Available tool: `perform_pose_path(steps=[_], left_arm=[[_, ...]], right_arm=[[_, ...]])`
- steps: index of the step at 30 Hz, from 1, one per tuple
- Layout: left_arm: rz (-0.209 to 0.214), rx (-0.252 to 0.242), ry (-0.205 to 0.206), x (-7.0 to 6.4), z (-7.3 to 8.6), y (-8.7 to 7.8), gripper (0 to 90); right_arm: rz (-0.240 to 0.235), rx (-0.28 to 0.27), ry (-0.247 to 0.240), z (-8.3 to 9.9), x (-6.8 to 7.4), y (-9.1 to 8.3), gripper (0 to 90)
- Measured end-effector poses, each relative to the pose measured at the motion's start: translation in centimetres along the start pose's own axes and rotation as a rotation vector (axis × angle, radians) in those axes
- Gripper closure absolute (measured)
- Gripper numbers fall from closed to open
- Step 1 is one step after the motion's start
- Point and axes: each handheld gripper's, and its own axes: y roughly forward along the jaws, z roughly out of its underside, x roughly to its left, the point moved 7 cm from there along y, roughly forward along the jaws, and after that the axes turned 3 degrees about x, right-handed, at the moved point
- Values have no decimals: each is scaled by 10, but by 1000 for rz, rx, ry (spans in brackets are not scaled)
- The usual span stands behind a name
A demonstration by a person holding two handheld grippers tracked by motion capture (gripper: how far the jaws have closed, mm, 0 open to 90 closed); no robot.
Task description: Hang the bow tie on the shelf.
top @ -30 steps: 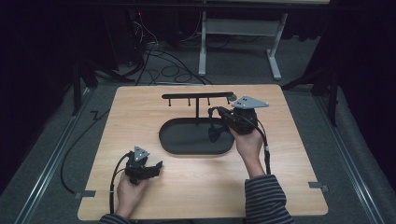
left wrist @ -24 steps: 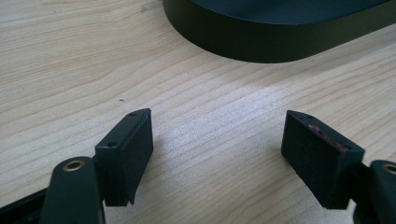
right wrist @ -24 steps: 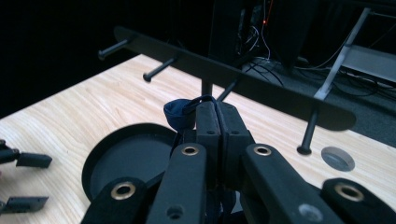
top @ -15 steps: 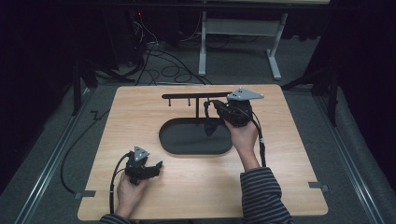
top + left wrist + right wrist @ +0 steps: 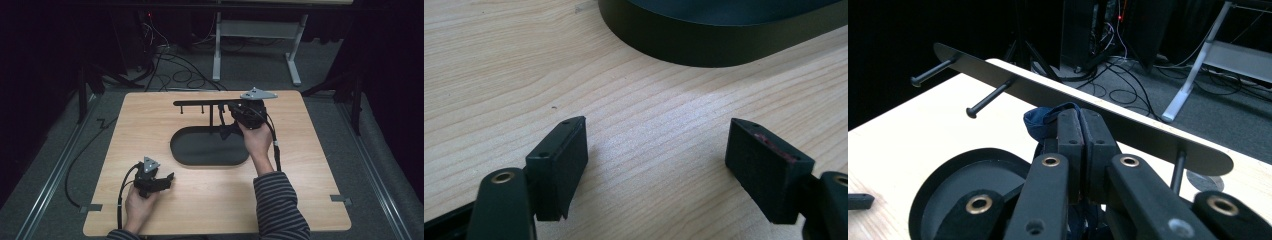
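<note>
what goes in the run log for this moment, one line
right gripper: shut on blue cloth, raised by rack bar | left gripper: open, empty, low over table | oval tray: empty

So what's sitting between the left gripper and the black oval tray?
Nothing: only bare wooden tabletop lies between the left gripper, jaws open, and the black oval tray, as the left gripper view shows.

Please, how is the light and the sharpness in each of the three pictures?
High view: the wooden table is evenly lit, the surroundings nearly black. Left gripper view: a pale sheen on the wood between the open jaws of the left gripper; the black tray looks soft. Right gripper view: the right gripper, shut on dark blue cloth, blurs near the lens.
</note>
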Motion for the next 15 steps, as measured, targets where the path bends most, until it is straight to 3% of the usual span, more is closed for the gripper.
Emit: perform_pose_path(steps=[15], left_arm=[[0,0,-1,0,0,0,256]], right_arm=[[24,40,13,5,-6,12,878]])
